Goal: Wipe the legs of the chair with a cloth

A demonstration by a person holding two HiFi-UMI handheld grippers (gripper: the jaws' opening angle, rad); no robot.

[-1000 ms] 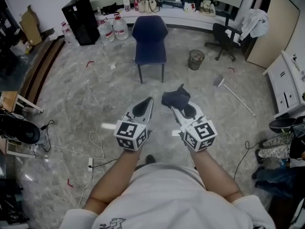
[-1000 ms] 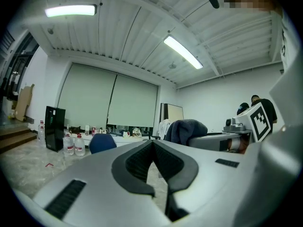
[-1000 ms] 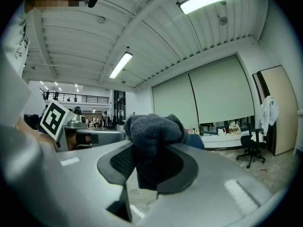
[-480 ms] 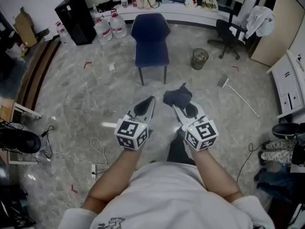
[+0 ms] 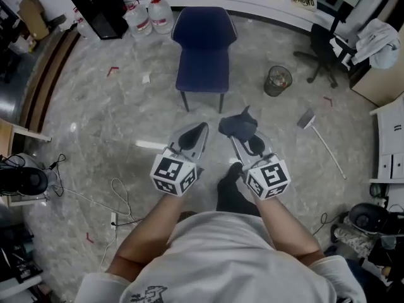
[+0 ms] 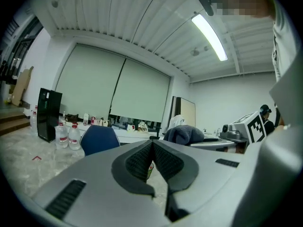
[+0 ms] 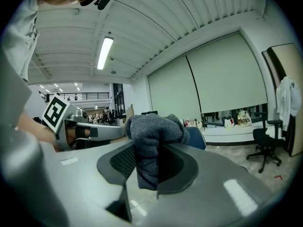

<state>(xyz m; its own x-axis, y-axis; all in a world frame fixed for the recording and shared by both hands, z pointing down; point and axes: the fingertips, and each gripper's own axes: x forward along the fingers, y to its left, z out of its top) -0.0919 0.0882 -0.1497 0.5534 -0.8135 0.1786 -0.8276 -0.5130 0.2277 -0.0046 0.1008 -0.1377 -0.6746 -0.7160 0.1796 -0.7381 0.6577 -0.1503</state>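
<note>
Head view: we are holding both grippers out over the marble floor (image 5: 107, 125). Our right gripper (image 5: 236, 141) is pinching a dark grey cloth (image 5: 237, 125) between its jaws, and our left gripper (image 5: 198, 131) is sitting with jaws pressed together, nothing between them. The blue chair (image 5: 203, 46) is standing ahead, well apart from the cloth.

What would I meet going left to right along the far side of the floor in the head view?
Black cabinet → water bottles → blue chair → wastebasket → office chair.
</note>
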